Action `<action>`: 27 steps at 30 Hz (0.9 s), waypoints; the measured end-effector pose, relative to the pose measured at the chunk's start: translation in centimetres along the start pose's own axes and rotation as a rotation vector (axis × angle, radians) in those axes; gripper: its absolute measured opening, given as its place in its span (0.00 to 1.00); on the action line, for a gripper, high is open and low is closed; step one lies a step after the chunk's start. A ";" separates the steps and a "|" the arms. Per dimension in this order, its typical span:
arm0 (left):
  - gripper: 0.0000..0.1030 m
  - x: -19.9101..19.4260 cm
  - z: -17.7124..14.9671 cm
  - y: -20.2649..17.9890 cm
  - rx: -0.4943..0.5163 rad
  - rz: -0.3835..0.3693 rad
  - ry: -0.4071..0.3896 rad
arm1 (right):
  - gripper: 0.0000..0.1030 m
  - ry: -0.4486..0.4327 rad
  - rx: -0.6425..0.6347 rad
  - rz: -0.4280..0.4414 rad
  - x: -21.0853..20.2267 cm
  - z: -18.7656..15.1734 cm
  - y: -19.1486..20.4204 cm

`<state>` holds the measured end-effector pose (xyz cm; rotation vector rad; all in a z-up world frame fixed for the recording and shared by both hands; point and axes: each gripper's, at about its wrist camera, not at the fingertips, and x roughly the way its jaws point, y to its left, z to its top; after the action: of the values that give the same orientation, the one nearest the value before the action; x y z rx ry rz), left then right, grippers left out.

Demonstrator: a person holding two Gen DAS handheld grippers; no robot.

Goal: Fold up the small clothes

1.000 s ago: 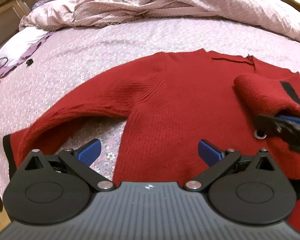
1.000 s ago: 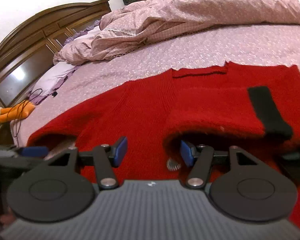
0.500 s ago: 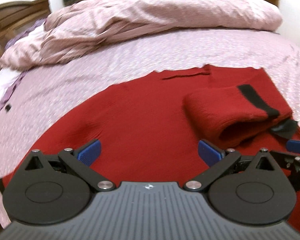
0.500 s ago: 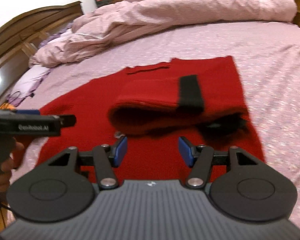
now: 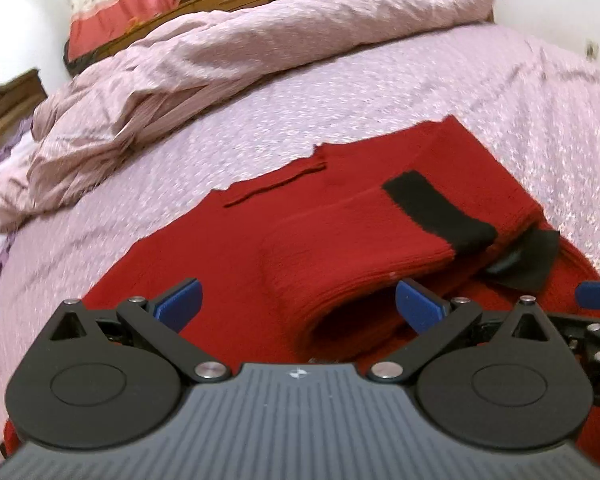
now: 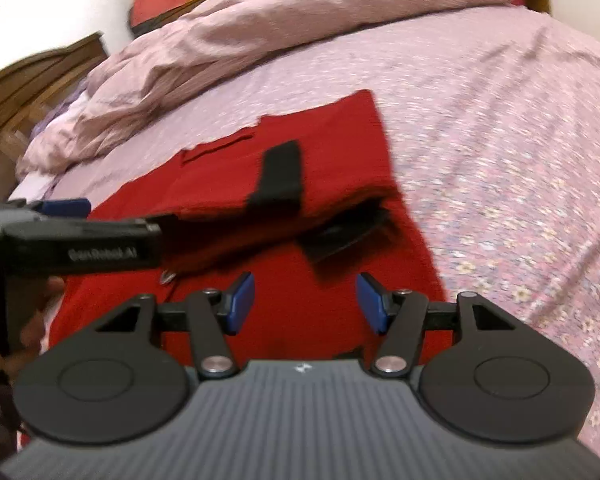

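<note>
1. Sweater (image 5: 236, 264): red knit, spread flat on the bed (image 5: 380, 92), so its panels can be laid over one another.
2. Sleeve (image 5: 364, 240): folded across the body, its black cuff (image 5: 440, 212) lying near the right edge. This looks like the 1st fold toward a compact rectangle. The sleeve bulges open at its near end and probably needs flattening.
3. Left gripper (image 5: 298, 302): jaws spread wide, holding nothing, low over the near part of the sweater just in front of the sleeve's open end.
4. Right gripper (image 6: 306, 302): jaws also spread, holding nothing, above the sweater's lower right part, near a black flap (image 6: 340, 236) that pokes out under the sleeve.
5. Duvet (image 6: 260, 32): bunched at the far side, away from the work.
6. Writing: the left gripper's body, seen from the right camera, carries pale lettering (image 6: 102, 255); blur leaves it unreadable beyond a likely "AI" ending. No garment label shows.
</note>
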<state>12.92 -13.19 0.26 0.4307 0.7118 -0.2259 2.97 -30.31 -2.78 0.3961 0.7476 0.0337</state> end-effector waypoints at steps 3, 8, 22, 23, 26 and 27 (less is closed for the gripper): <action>1.00 1.6 0.3 -1.5 0.037 -0.003 0.010 | 0.58 -0.003 0.024 -0.001 0.1 -0.1 -0.8; 0.96 2.9 0.4 -2.6 0.068 0.034 -0.045 | 0.58 0.010 0.047 0.003 0.6 -0.4 -1.5; 0.82 0.8 -1.9 6.0 -0.240 0.130 -0.043 | 0.58 0.014 0.053 0.004 0.8 -0.7 -1.3; 0.82 0.6 -2.3 6.8 -0.257 0.141 -0.036 | 0.58 0.014 0.051 0.005 0.8 -0.7 -1.3; 0.85 0.1 -3.6 8.6 -0.297 0.163 -0.008 | 0.58 0.016 0.050 0.003 0.9 -0.7 -1.2; 0.87 0.0 -4.0 9.3 -0.310 0.169 0.005 | 0.58 0.017 0.050 0.001 0.9 -0.7 -1.1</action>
<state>13.75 -3.13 0.35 0.1937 0.6972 0.0456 3.03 -30.97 -4.28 0.4439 0.7665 0.0197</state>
